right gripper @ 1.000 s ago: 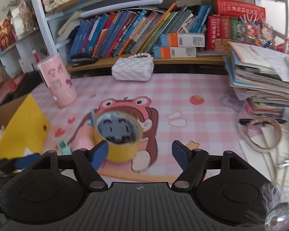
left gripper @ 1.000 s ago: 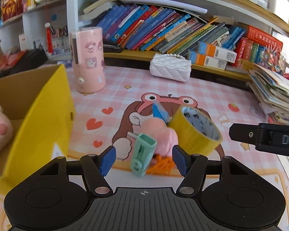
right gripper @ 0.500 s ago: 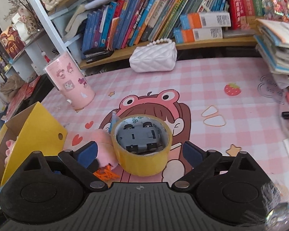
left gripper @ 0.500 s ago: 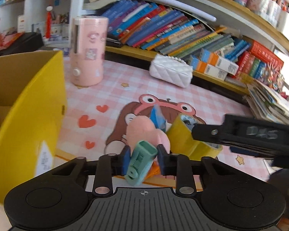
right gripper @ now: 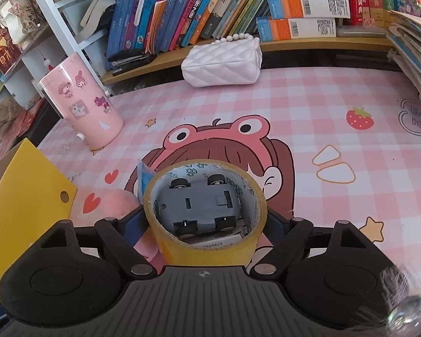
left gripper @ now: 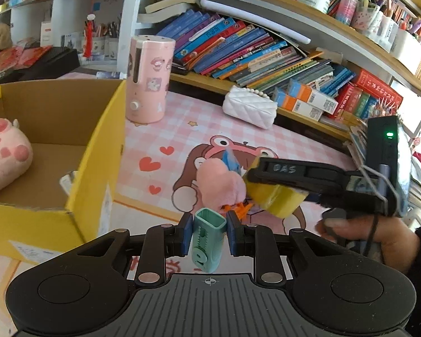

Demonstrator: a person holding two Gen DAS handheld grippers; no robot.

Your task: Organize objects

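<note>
My left gripper (left gripper: 207, 234) is shut on a mint-green utility knife (left gripper: 207, 238), held above the pink mat beside the yellow cardboard box (left gripper: 98, 151). A pink plush pig (left gripper: 5, 157) lies inside the box. My right gripper (right gripper: 206, 224) is shut on a yellow tape roll (right gripper: 205, 210); a grey toy car (right gripper: 202, 205), underside up, shows through its ring. In the left wrist view the right gripper (left gripper: 308, 177) clamps the roll (left gripper: 278, 196) next to a pink plush ball (left gripper: 219, 182), a blue packet (left gripper: 231, 160) and an orange piece (left gripper: 238, 207).
A pink cylinder humidifier (left gripper: 150, 78) stands at the mat's back left, a white quilted purse (right gripper: 224, 61) at the back centre. Bookshelves line the back. A paper stack (right gripper: 415, 47) sits at the right. The box flap (right gripper: 22, 196) is at the right gripper's left.
My left gripper closed on the green knife and lifted it toward the box. My right gripper moved in and closed on the yellow tape roll.
</note>
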